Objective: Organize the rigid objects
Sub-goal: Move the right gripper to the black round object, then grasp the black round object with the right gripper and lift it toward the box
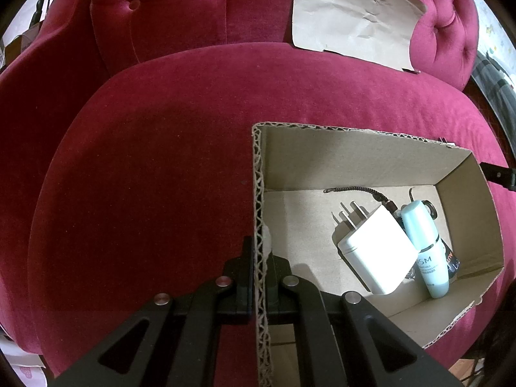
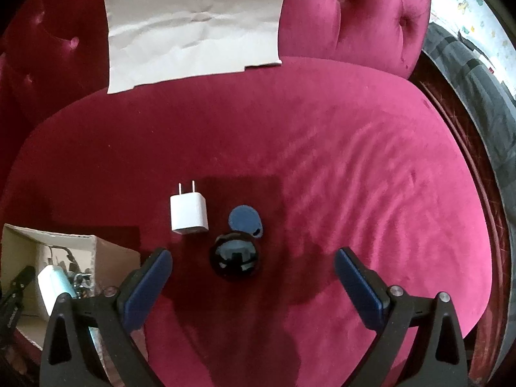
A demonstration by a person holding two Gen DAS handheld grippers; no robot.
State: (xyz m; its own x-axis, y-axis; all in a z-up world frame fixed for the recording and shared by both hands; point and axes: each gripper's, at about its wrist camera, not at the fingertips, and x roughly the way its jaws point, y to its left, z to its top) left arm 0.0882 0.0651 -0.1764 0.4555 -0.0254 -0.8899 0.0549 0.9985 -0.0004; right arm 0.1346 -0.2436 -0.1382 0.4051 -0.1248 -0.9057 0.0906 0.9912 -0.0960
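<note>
scene: red velvet sofa (image 2: 322,161), cardboard box (image 1: 354,161) on the seat, brown paper (image 2: 193,22) leaning on the backrest
left gripper (image 1: 259,277): pressed together, pinching the box's near-left wall, one finger outside, one inside; looks like it's steadying the box
right gripper (image 2: 253,267): spread wide, nothing between the fingers, pointing down at the loose items on the seat
box contents: big white charger (image 1: 377,251), pale teal bottle (image 1: 425,251), braided cord (image 1: 354,191), a metal ring and something dark under the bottle, too hidden to name
still out: small white plug (image 2: 188,211), blue tag (image 2: 245,221), black round thing (image 2: 233,259), all on the cushion right of the box
layout out: plug upright-ish, prongs away from camera; tag just beside it, touching or overlapping the black thing's far edge; the black thing is glossy and sits between the open fingers' line, slightly left of centre
done: several items binned, guess more than half
left: three loose items to move into the box
step now: right gripper lining up on the black round thing, likely next pick; not touching yet
next needs: drop lower, close across the round body; glossy and domed, may slip, tag may get dragged along
risk: box shifting on soft cushion if left lets go
</note>
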